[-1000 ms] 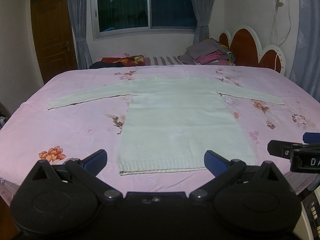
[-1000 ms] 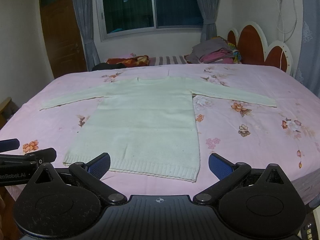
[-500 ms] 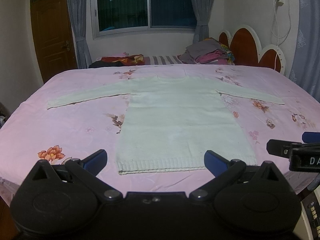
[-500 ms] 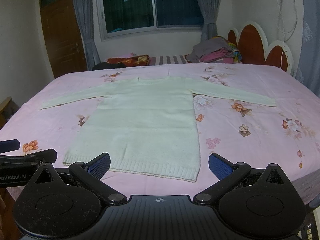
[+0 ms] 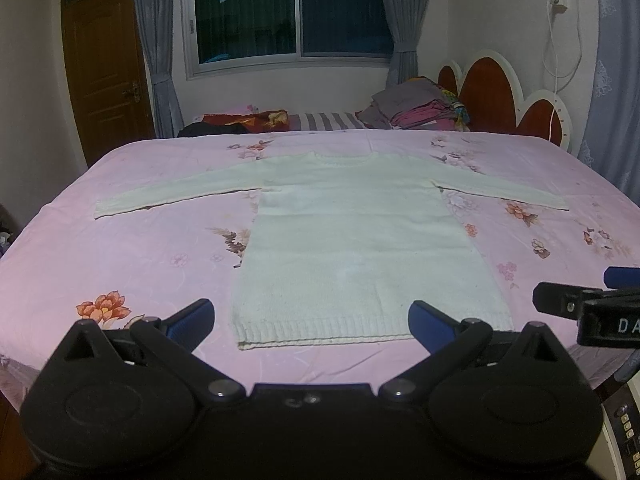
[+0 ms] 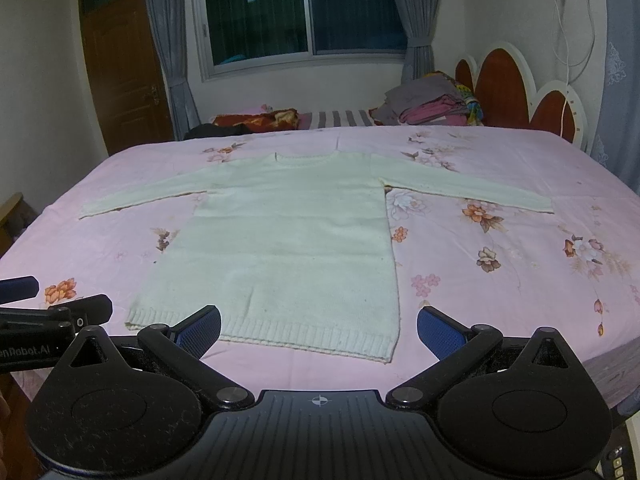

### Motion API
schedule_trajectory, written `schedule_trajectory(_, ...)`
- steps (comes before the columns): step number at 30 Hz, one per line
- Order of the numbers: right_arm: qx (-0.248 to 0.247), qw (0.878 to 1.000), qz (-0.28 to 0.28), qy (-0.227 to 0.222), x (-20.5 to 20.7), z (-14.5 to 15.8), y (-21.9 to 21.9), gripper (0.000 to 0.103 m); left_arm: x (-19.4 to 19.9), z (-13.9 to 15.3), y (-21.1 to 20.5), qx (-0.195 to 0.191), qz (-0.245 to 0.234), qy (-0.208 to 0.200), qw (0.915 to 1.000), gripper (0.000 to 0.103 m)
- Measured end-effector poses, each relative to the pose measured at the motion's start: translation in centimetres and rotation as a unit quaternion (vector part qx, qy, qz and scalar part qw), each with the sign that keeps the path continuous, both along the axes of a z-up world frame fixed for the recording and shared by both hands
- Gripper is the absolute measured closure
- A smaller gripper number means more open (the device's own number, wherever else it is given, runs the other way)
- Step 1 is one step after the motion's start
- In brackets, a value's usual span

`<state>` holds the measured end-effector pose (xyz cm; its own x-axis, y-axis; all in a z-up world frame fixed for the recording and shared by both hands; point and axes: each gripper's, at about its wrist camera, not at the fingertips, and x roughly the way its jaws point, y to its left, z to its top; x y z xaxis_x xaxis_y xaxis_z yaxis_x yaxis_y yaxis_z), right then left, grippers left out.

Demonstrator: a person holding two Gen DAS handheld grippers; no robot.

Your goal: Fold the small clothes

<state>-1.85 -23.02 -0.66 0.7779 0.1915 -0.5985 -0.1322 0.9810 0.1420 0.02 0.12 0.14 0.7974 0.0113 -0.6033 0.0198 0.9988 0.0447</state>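
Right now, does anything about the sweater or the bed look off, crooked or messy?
Nothing stands out. The sweater lies flat on the bed, both sleeves spread out, hem toward the cameras. Both grippers, left and right, are open and apart from it. A pile of clothes sits by the headboard.

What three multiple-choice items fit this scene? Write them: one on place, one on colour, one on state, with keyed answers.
1. Where does the sweater lie?
A. on the pink bedsheet
B. on the floor
C. over the headboard

2. What colour are the gripper pads?
A. red
B. blue
C. white

3. How is the sweater now?
A. folded in half
B. crumpled
C. spread flat, both sleeves out

Answers: 1 A, it rests flat on the flowered sheet. 2 B, blue pads show on the left gripper and the right gripper, both open. 3 C, both sleeves extend sideways, with no fold.
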Motion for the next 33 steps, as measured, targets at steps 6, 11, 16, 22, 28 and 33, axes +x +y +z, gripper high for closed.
schedule_trajectory(6,-0.002,1.000,-0.004,0.004,0.0,-0.3,0.0,0.000,0.1,-0.1,0.2,-0.005,0.005,0.005,1.0000,0.000)
schedule_trajectory(11,0.002,1.000,-0.019,0.013,0.5,-1.1,-0.3,0.000,0.8,-0.8,0.7,-0.011,0.010,0.019,0.9997,0.000)
schedule_trajectory(16,0.006,0.999,-0.028,0.015,1.9,-1.5,-0.7,0.000,2.2,-1.1,1.0,0.001,-0.002,0.013,0.9999,0.000)
schedule_trajectory(22,0.007,0.999,-0.048,0.010,5.2,-1.5,-1.1,0.000,5.8,-1.3,1.8,-0.009,-0.020,0.007,0.9997,0.000)
schedule_trajectory(28,0.007,0.997,-0.071,0.003,8.9,-1.4,-0.7,0.000,10.5,-0.9,3.0,-0.026,-0.039,0.011,0.9988,0.000)
schedule_trajectory(33,0.015,0.995,-0.100,-0.009,11.8,-0.8,-0.4,0.000,14.0,-0.6,4.0,-0.045,-0.067,0.019,0.9965,0.000)
